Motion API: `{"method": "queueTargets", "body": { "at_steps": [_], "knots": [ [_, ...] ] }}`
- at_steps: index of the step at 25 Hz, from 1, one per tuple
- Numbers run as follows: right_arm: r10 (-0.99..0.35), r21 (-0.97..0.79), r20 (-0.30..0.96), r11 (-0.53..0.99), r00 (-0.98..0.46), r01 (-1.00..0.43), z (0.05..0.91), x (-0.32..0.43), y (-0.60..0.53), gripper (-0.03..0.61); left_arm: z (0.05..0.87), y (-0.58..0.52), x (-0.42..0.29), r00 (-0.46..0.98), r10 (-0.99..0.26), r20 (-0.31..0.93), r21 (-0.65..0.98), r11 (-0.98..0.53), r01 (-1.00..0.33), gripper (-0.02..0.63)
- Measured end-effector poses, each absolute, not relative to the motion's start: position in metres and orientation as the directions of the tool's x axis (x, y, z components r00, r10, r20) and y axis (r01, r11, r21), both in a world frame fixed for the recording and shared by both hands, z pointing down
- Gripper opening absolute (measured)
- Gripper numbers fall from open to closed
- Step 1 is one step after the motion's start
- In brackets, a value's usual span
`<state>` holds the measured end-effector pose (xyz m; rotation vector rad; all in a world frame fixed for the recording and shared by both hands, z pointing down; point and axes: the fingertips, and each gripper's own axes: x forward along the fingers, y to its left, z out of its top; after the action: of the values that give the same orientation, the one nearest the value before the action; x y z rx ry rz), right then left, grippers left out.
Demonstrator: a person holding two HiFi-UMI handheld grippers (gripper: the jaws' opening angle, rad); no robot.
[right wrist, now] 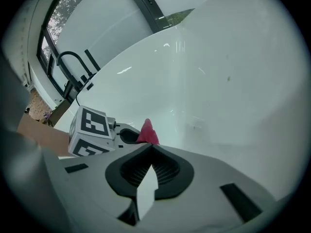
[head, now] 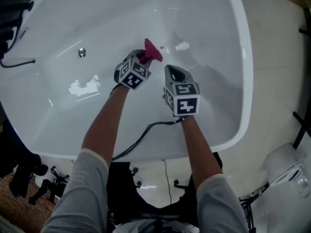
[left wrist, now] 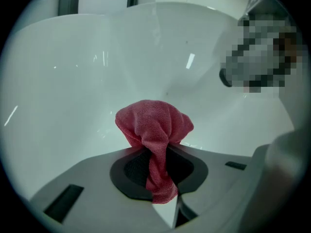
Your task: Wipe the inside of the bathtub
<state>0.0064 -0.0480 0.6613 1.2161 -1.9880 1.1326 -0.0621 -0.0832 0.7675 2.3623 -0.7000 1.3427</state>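
Note:
The white bathtub fills the head view, and both grippers reach down inside it. My left gripper is shut on a pink cloth that bunches out past its tips toward the tub's far wall. In the left gripper view the cloth is pinched between the jaws of the left gripper, its bunched end close to the tub surface. My right gripper hovers just right of the left one, shut with nothing in it. The right gripper view shows the right gripper with its tips touching, and the pink cloth beyond them.
A round metal drain sits in the tub floor at left. A small white smear lies on the tub beyond the cloth. A black cable hangs over the near rim. A black hose is at the left edge, a white fixture at lower right.

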Motion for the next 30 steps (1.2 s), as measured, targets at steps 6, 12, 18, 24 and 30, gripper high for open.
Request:
{"method": "queueTargets", "body": {
  "at_steps": [6,12,18,24,30],
  "knots": [
    [-0.386,-0.399,0.812,0.178,-0.437,-0.899,0.685,0.000,-0.045,0.009,0.822,-0.084,-0.061,0.375,-0.187,0.908,0.027,-0.867,-0.497,0.066],
    [-0.389,-0.414,0.807,0.166,-0.445,-0.895,0.683,-0.006,-0.050,0.009,0.856,-0.095,-0.055,0.302,-0.130,0.944,-0.009,-0.928,-0.372,0.066],
    [-0.359,-0.410,0.815,0.196,-0.455,-0.891,0.692,-0.009,-0.052,0.009,0.883,-0.114,-0.044,0.225,-0.087,0.970,-0.021,-0.960,-0.280,0.066],
    [-0.382,-0.419,0.812,0.144,-0.441,-0.896,0.693,0.009,-0.053,0.009,0.901,-0.114,-0.038,0.179,-0.041,0.983,0.002,-0.971,-0.237,0.066],
    [-0.437,-0.434,0.783,0.127,-0.443,-0.892,0.665,0.012,-0.066,0.009,0.903,-0.094,-0.030,0.158,-0.031,0.987,-0.006,-0.988,-0.154,0.064]
  ]
}}
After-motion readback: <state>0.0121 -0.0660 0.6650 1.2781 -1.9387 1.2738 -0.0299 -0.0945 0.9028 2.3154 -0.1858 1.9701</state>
